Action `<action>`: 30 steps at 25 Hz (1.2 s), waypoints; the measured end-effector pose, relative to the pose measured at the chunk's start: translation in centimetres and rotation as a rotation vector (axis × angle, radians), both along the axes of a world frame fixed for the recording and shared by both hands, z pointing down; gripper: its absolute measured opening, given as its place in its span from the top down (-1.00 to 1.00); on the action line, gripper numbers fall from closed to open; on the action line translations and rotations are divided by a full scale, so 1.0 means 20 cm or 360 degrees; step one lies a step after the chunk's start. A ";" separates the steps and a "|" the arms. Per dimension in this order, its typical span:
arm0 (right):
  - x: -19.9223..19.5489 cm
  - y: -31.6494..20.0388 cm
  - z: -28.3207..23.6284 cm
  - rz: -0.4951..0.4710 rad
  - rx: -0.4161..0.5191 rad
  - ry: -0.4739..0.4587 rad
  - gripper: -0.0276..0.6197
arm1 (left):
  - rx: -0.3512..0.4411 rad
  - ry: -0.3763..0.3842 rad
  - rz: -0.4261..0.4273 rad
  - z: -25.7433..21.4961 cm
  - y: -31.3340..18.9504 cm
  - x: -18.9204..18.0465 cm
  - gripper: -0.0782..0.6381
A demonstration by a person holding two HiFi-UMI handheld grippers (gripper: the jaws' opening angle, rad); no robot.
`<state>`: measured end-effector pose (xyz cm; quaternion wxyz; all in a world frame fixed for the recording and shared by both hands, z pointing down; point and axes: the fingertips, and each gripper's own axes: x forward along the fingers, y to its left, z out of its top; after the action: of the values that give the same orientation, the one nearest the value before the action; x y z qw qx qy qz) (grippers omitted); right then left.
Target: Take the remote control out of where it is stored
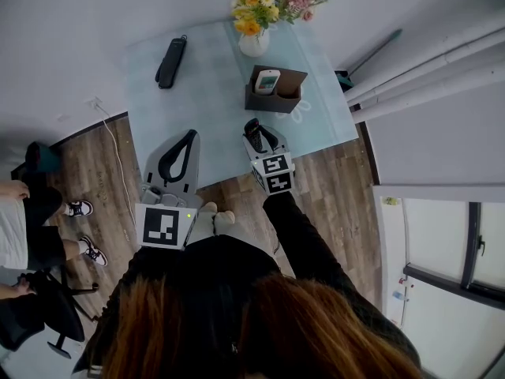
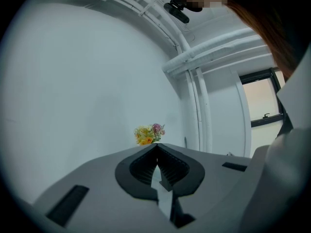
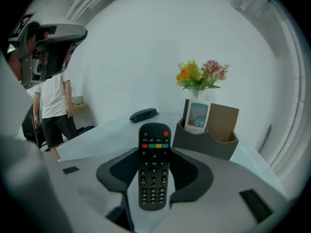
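At the pale blue surface's (image 1: pixel 205 77) edge, our right gripper (image 3: pixel 154 152) clamps the black remote control (image 3: pixel 153 178); tilted downward, it may slide out. Our left gripper (image 2: pixel 156 147) sits closed, empty.

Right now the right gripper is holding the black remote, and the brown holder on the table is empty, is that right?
Not quite. The holder is not empty: a white remote stands upright in it, as the right gripper view shows. The rest holds: the right gripper does hold the black remote between its jaws.
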<state>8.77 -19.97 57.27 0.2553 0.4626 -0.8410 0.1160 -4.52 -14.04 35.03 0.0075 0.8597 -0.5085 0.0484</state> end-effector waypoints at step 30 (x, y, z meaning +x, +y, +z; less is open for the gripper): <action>-0.09 -0.22 0.32 -0.0037 -0.0192 0.0059 0.29 | -0.0029 -0.0029 -0.0042 0.03 0.01 -0.05 0.77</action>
<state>6.98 -24.44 63.61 0.2995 0.4387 -0.8330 0.1548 -5.58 -13.76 35.62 0.0113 0.8523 -0.5194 0.0609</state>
